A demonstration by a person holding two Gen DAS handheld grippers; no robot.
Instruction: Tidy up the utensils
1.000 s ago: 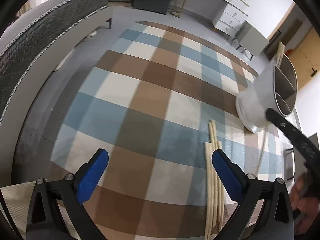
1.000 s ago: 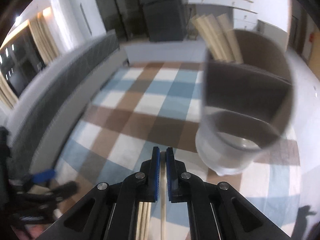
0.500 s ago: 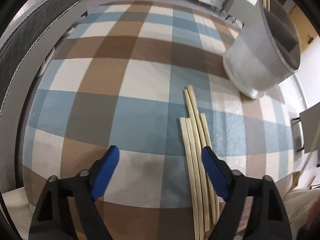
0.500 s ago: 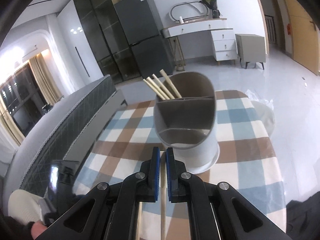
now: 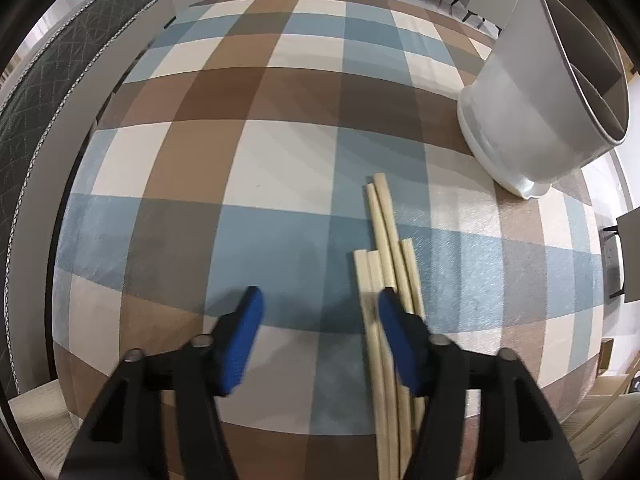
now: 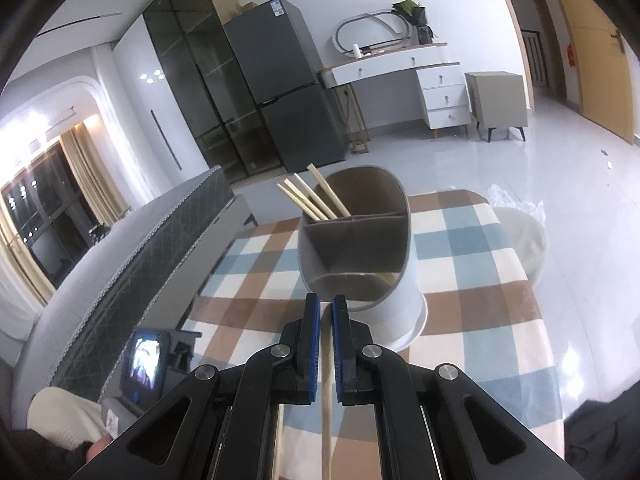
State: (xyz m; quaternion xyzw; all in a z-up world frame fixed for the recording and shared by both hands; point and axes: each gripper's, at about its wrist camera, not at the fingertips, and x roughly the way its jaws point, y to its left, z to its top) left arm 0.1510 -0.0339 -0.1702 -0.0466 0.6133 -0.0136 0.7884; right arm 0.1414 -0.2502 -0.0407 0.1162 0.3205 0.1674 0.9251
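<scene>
Chopsticks, pale wooden and slender, lie in a loose bundle (image 5: 390,280) on the checked brown, blue and cream counter (image 5: 260,152), toward its near edge, well apart from the grey round divided utensil holder (image 5: 532,96) at the far right. In the right wrist view four chopsticks (image 6: 316,200) already stand in the holder's (image 6: 356,248) rear compartment.

Left gripper (image 5: 320,312): fingers half open and closing, pointing steeply down; the leftmost sticks lie just inside the right finger (image 5: 394,320), the rest beneath or outside it. No grip yet.

Right gripper (image 6: 326,312): fingers nearly shut on a single chopstick (image 6: 326,400), aimed at the holder.

Recommendation: shift the left gripper rightward to centre one stick before closing, or several may be caught. Raise the right stick's tip above the rim, then release over the rear compartment.
</scene>
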